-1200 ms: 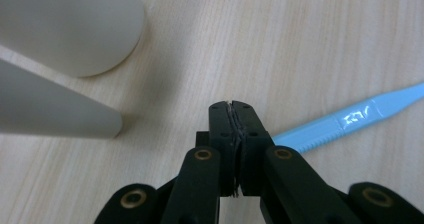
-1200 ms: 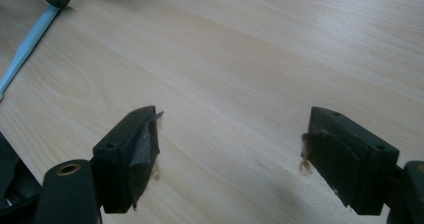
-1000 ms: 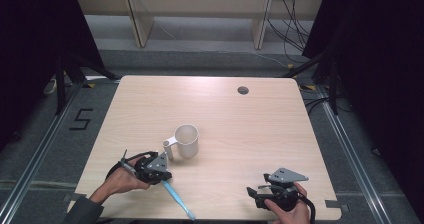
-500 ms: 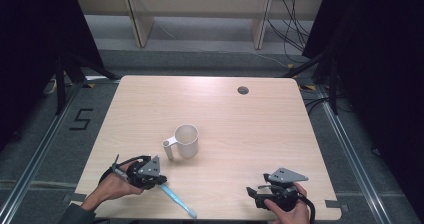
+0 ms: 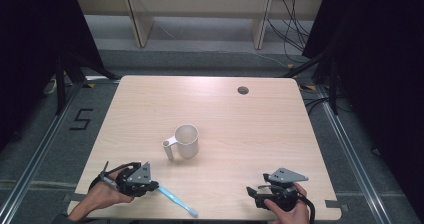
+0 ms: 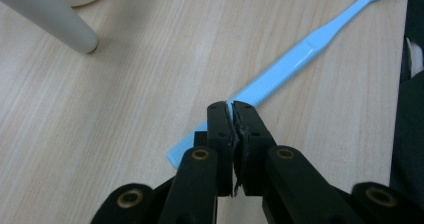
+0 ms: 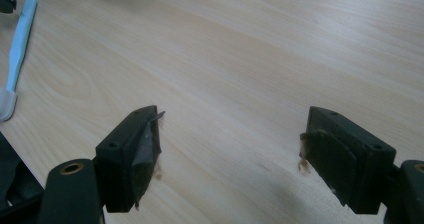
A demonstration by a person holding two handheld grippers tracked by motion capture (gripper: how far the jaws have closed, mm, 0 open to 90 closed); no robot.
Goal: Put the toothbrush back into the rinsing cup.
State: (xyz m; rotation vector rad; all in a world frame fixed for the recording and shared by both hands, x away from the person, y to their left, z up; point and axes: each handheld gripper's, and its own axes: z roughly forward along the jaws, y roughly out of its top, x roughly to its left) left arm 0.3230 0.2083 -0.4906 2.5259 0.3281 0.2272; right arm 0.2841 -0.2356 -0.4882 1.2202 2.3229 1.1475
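A light blue toothbrush (image 5: 177,201) lies flat near the table's front edge, its bristled head toward the person. My left gripper (image 5: 155,186) is at the handle end, jaws shut; in the left gripper view its tips (image 6: 231,109) sit over the toothbrush handle (image 6: 290,66) with nothing between them. A white mug (image 5: 187,140) stands upright mid-table, its handle (image 5: 168,149) toward the left gripper. My right gripper (image 5: 252,191) rests at the front right, wide open (image 7: 232,126) over bare wood. The toothbrush (image 7: 17,49) also lies at the left of the right gripper view.
A small round hole (image 5: 243,90) sits in the wooden table (image 5: 280,134) near its far edge. Pale shelving (image 5: 200,14) stands behind the table, and black drapes flank both sides. The front edge runs just below both hands.
My left gripper has slid left and back toward the person, off the toothbrush, which stays put. The right gripper and the mug have not moved.
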